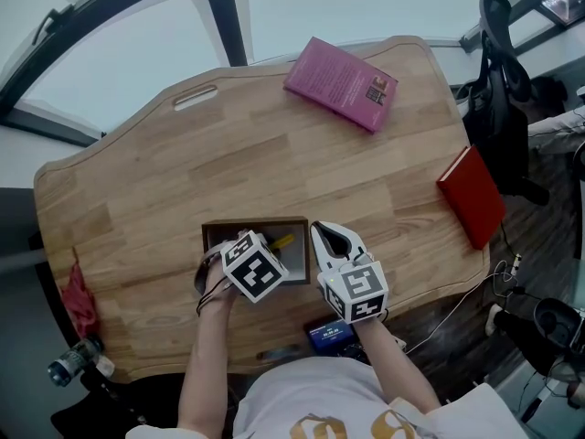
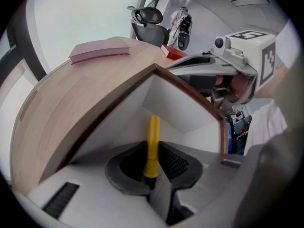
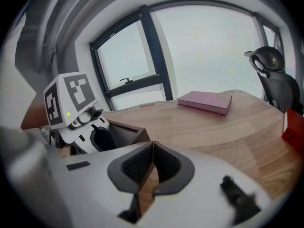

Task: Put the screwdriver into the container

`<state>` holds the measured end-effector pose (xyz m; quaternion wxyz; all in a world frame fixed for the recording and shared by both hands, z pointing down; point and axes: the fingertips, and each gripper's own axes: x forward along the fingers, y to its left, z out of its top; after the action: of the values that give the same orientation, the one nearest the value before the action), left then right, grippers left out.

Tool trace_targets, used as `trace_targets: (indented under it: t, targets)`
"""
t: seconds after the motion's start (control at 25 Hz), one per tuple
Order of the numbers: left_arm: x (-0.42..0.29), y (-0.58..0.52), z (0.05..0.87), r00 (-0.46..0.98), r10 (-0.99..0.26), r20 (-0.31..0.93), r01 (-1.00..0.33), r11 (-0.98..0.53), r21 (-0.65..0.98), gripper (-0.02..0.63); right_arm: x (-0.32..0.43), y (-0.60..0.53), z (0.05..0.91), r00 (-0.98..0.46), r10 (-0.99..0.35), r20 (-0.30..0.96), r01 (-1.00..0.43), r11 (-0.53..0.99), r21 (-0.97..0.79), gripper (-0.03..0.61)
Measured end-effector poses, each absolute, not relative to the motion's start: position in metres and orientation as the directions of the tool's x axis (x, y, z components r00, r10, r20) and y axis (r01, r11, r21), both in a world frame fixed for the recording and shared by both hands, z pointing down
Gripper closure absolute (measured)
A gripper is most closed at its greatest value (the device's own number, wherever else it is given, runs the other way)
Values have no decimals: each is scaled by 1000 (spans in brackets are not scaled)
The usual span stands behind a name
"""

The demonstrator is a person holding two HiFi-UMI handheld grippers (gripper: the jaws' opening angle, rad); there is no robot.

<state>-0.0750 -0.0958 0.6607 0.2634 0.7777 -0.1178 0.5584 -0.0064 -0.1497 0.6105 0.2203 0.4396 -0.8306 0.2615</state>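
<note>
The container (image 1: 212,233) is a brown open box with a white inside (image 2: 175,113), near the table's front edge. My left gripper (image 2: 153,175) points steeply down into it, shut on the yellow handle of the screwdriver (image 2: 153,144), which hangs inside the box. In the head view the marker cube of the left gripper (image 1: 253,265) covers most of the box, and a bit of the yellow screwdriver (image 1: 281,241) shows beside it. My right gripper (image 3: 151,167) is shut with nothing in it, just right of the box (image 3: 126,133), and in the head view the right gripper (image 1: 324,234) sits at the box's right wall.
A pink book (image 1: 343,82) lies at the table's far side and a red book (image 1: 472,195) at its right edge. An office chair (image 1: 498,80) stands beyond the right edge. A red cloth (image 1: 80,300) hangs at the left edge, and a blue object (image 1: 329,335) sits at the front edge.
</note>
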Motion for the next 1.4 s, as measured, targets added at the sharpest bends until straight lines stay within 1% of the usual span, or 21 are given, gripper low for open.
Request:
trace_targets:
  t: [0.56,0.92,1.12,1.4]
  targets:
    - [-77,-91,667,325,163,932,-486,-816,312,535,-5,-148,619,-515,-608,604,-848,464,-255,546]
    - [-77,-90,668,323,173,930,-493,-808,322,532,-1,-148,619,-515,-611,602,-848,464,-254,546]
    - [-76,-91,668,320,173,931,-490,-811,319,501,1,-147,617,-516,-610,601,-847,467,-253,546]
    - [-75,-88,667,322,181,929,-471,-821,323,478,3,-145,610,-517,-621,589,-847,470,-247,546]
